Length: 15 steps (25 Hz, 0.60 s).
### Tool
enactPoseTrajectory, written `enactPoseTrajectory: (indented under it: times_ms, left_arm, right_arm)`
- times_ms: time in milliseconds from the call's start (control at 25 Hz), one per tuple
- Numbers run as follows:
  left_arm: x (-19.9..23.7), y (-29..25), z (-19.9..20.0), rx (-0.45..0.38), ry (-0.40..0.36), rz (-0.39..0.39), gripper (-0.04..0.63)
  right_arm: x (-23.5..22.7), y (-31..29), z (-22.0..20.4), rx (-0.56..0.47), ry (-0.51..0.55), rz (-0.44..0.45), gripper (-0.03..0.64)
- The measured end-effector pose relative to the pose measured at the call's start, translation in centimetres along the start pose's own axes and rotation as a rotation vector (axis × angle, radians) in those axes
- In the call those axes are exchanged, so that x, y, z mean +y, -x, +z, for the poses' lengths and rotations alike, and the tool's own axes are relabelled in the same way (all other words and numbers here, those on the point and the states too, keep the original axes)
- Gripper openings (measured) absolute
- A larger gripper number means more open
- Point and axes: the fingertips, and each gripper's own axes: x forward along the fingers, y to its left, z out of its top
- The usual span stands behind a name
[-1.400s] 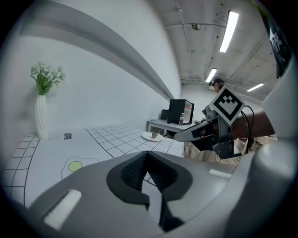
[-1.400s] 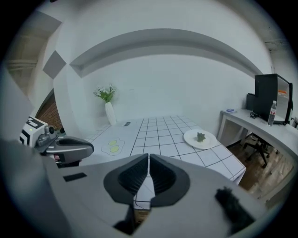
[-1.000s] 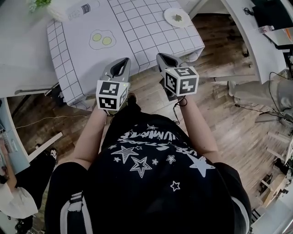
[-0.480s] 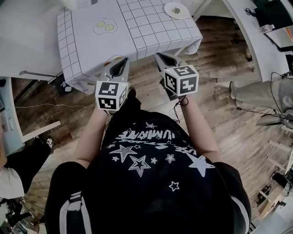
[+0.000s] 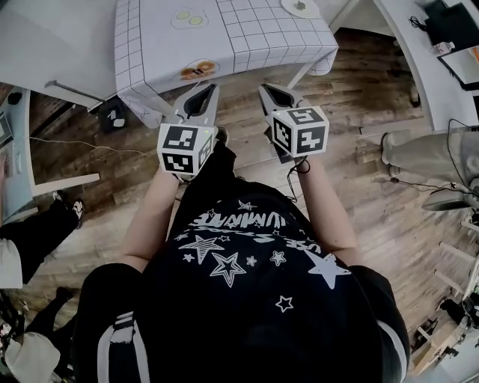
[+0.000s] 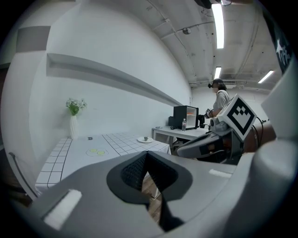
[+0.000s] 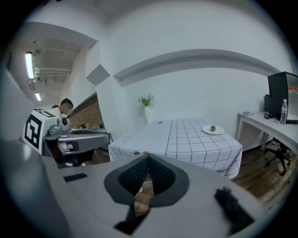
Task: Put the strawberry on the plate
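A white plate [image 5: 303,7] with a small dark greenish thing on it sits at the far right corner of the grid-cloth table [image 5: 254,37]. The right gripper view shows that plate [image 7: 213,129] too. No strawberry is clearly recognisable. A small orange-brown thing [image 5: 197,71] lies near the table's front edge. My left gripper [image 5: 203,90] and right gripper [image 5: 269,91] hang side by side over the wooden floor, short of the table. Both are shut with nothing in them. In their own views the left jaws [image 6: 147,160] and right jaws [image 7: 149,162] meet at the tips.
A yellow-green fried-egg shape [image 5: 188,16] lies mid-table. A white vase with flowers [image 7: 147,109] stands at the table's back. A desk with a monitor [image 7: 281,100] is to the right. One person [image 5: 30,232] stands at left, and another person's legs [image 5: 426,153] are at right.
The table has slid up and away in the head view, and the orange-brown thing at its front edge has come into sight. Both grippers keep their place, shut.
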Motion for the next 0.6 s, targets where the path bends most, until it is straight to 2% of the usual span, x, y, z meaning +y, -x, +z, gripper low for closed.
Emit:
enactPoseTrajectory:
  times_ms: [120, 280, 400, 600]
  left_arm:
    - [-0.1, 1.6, -0.2, -0.008, 0.012, 0.019, 0.009]
    - [1.9, 2.4, -0.3, 0.018, 0.003, 0.046, 0.009]
    - [1.8, 3.0, -0.1, 0.026, 0.003, 0.077, 0.009]
    - [6.5, 0.3, 2.9, 0.060, 0.055, 0.090, 0.009]
  right_arm:
    - [1.1, 0.6, -0.7, 0.000, 0.009, 0.010, 0.014]
    - [2.0, -0.9, 0.2, -0.019, -0.005, 0.029, 0.014]
    - [2.3, -0.7, 0.5, -0.022, 0.002, 0.050, 0.014]
    - [1.8, -4.9, 4.8, 0.026, -0.007, 0.071, 0.014]
